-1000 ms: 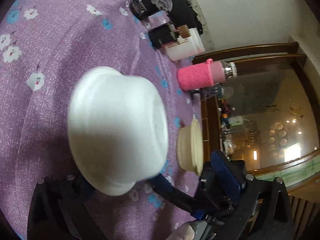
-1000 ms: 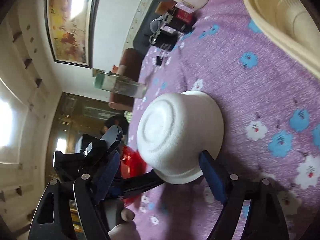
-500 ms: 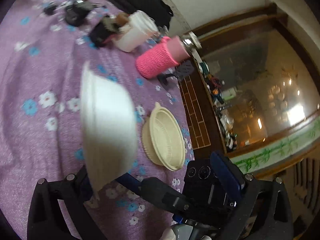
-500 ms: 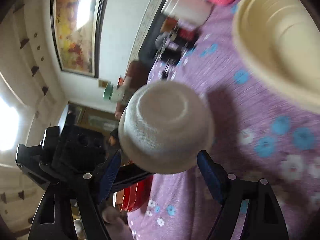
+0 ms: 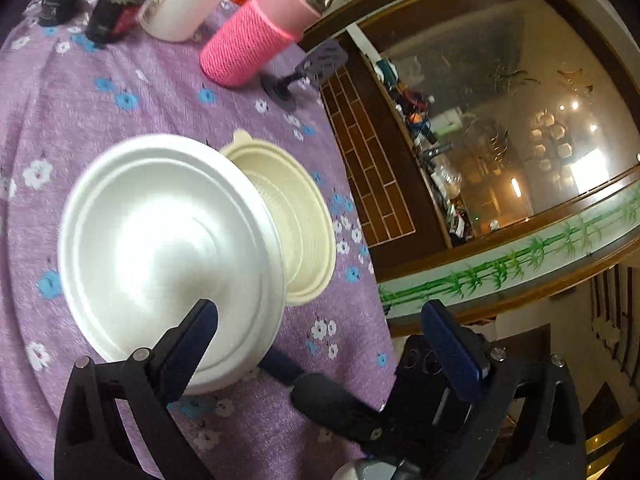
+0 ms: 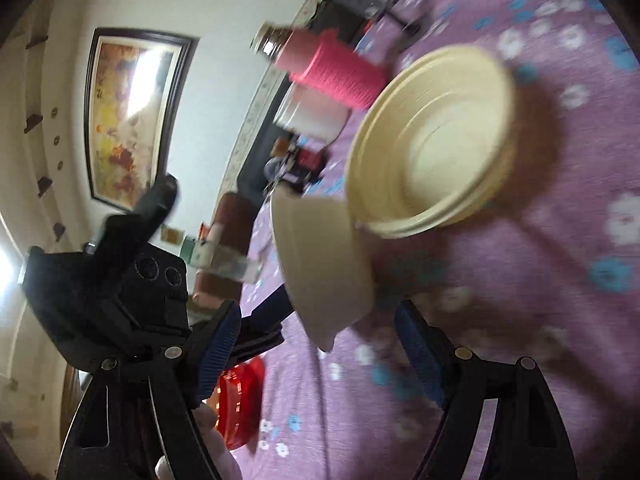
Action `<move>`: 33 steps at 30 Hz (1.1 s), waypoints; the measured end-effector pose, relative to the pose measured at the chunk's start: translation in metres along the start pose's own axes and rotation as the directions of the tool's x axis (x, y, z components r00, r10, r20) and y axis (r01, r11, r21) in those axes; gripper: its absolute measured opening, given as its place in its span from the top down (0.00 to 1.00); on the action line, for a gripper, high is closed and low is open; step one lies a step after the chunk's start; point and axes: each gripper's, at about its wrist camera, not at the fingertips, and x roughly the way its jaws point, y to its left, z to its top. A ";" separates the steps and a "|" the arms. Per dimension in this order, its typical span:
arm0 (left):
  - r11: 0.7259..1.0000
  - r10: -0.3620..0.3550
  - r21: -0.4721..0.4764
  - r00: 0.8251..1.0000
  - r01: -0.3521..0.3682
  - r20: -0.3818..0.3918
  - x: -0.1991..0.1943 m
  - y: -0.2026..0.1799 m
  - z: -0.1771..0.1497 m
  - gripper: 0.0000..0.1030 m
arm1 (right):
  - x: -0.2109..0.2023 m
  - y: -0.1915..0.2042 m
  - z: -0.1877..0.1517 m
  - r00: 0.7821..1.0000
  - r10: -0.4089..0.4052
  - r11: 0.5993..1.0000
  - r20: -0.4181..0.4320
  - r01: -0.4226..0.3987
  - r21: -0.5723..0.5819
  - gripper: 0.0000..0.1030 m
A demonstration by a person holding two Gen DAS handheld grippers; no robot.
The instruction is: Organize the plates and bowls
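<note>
Looking at: white bowl tipped up on its edge above the bench, open side facing the left wrist camera, kinda blurry
Left gripper: jaws spread wide, not clamping anything; one of its fingers lies across the lower inside of the white bowl
Right gripper: also wide apart, with the bowl's bottom edge sitting in the gap between its fingers
Contact: in the left view a blue-tipped finger of the right gripper reaches to the bowl's lower rim from the other side; honestly can't tell exactly what's bearing the weight
Cream bowl: upright on the bench just behind the white one, which partly covers it in the left view
Back of bench: pink knit-sleeved bottle and white jar, well apart from the bowls
</note>
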 end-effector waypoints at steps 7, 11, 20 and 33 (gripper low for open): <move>0.977 0.181 0.102 0.980 -0.189 0.084 -0.033 -0.017 -0.020 0.02 | -0.012 -0.009 0.008 0.998 -0.053 0.999 0.016 0.053 -0.002 0.19; 0.900 0.384 0.141 0.903 -0.412 0.190 -0.058 -0.019 -0.036 0.02 | -0.012 -0.010 0.005 0.997 -0.080 0.996 0.024 0.080 -0.030 0.19; 0.863 0.457 0.106 0.853 -0.494 0.252 -0.080 -0.007 -0.059 0.02 | -0.037 -0.008 0.014 0.981 -0.160 0.982 0.111 0.169 -0.078 0.19; 0.884 0.437 0.062 0.867 -0.463 0.238 -0.071 -0.001 -0.056 0.02 | -0.021 -0.026 0.067 0.898 -0.404 0.903 0.172 0.422 -0.079 0.19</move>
